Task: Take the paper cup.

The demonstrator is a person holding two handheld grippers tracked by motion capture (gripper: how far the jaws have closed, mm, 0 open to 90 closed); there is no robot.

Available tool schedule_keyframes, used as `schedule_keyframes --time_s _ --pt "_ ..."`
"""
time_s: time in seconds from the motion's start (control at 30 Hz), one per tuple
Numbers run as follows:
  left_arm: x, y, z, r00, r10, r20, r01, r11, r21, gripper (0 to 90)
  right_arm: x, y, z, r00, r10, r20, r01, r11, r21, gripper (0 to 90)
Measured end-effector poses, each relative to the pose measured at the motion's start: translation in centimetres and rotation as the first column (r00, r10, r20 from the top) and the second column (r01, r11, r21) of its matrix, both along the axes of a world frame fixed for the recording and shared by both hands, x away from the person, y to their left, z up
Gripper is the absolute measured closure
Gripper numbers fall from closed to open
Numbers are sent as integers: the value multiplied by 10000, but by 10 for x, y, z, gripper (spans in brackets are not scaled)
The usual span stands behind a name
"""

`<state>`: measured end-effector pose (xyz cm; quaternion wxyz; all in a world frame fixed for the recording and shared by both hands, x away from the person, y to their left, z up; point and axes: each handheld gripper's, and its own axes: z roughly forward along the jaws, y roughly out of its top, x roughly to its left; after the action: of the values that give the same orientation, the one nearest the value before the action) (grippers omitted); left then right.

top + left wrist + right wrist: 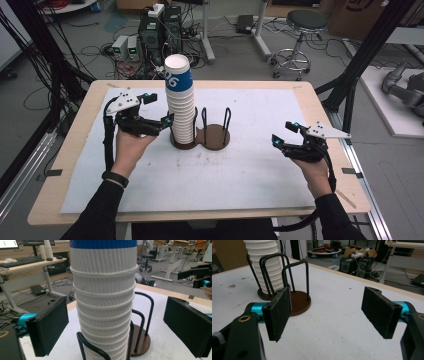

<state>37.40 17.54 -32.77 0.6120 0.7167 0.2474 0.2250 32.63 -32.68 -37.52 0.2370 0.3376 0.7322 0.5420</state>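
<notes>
High cam overhead; tool cams close; share cup stack (180,102).

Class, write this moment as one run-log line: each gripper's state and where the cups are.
left gripper: open, beside cup stack | right gripper: open, empty | stack: upright in holder, left slot

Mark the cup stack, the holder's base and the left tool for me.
cup stack (181,107): high view, ribbed side of the stack.
holder's base (216,136): high view, brown disc, bare right half.
left tool (115,325): left gripper view, midway between its pads.
</notes>
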Motion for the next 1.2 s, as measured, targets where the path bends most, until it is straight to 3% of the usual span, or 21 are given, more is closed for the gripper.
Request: schedule_keyframes --time_s 0.6,0.9,1.2 --pt "39 -20 -2 9971 -650 -386 635 9972 -383 58 0 3 0 9999 129 12 -129 9999 -60 244" --pt "48 -23 -4 9961 -797 -373 772 9949 -644 58 0 4 0 9997 222 38 -222 9997 -73 244" --pt "49 -26 -5 9962 -810 -325 797 9960 -416 104 -1 11 2 9989 470 59 -470 9989 -4 244"
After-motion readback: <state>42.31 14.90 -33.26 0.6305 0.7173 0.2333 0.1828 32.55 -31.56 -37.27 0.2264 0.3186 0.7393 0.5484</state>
